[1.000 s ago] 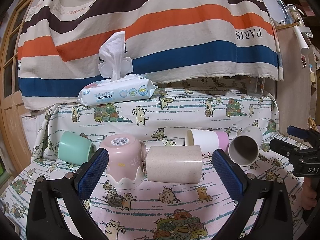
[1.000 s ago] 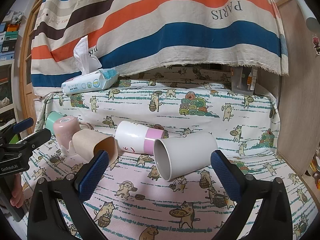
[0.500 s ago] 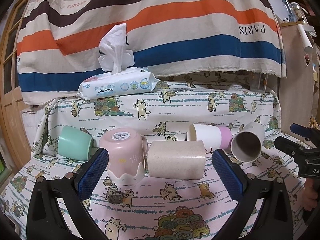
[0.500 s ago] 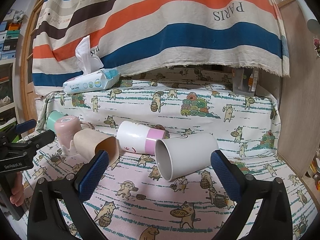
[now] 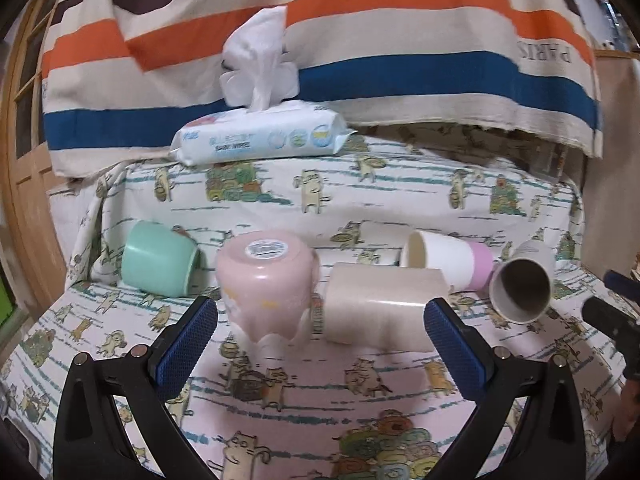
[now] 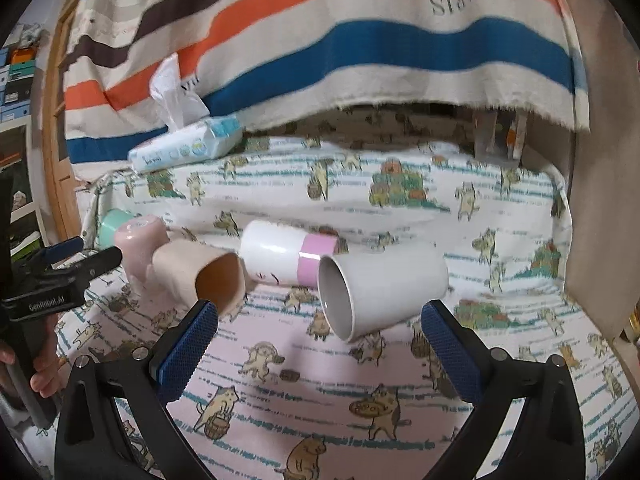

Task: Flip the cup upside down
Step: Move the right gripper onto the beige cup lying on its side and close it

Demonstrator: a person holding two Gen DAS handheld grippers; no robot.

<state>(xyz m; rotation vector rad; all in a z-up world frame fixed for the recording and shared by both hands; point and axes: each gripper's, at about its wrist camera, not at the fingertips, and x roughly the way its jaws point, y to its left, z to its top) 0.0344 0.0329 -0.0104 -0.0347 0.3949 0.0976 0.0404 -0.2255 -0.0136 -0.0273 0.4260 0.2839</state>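
Note:
Several cups sit in a row on the cat-print cloth. A pink cup (image 5: 267, 284) stands upside down; it also shows in the right wrist view (image 6: 138, 246). A beige cup (image 5: 380, 306) (image 6: 196, 270), a mint cup (image 5: 158, 264), a white cup with a pink band (image 5: 448, 260) (image 6: 290, 256) and a grey-white cup (image 5: 522, 284) (image 6: 380, 284) lie on their sides. My left gripper (image 5: 320, 344) is open and empty, just before the pink and beige cups. My right gripper (image 6: 318, 344) is open and empty, just before the grey-white cup.
A pack of baby wipes (image 5: 260, 140) lies on the raised back ledge under a striped hanging cloth (image 5: 360, 40). A wooden door frame (image 5: 24, 160) is at the left, a brown panel (image 6: 600, 200) at the right. The printed cloth (image 6: 320, 400) spreads in front.
Both grippers have moved forward toward the cups, which look larger and lower in view. The jaws stay open. No cup has moved.

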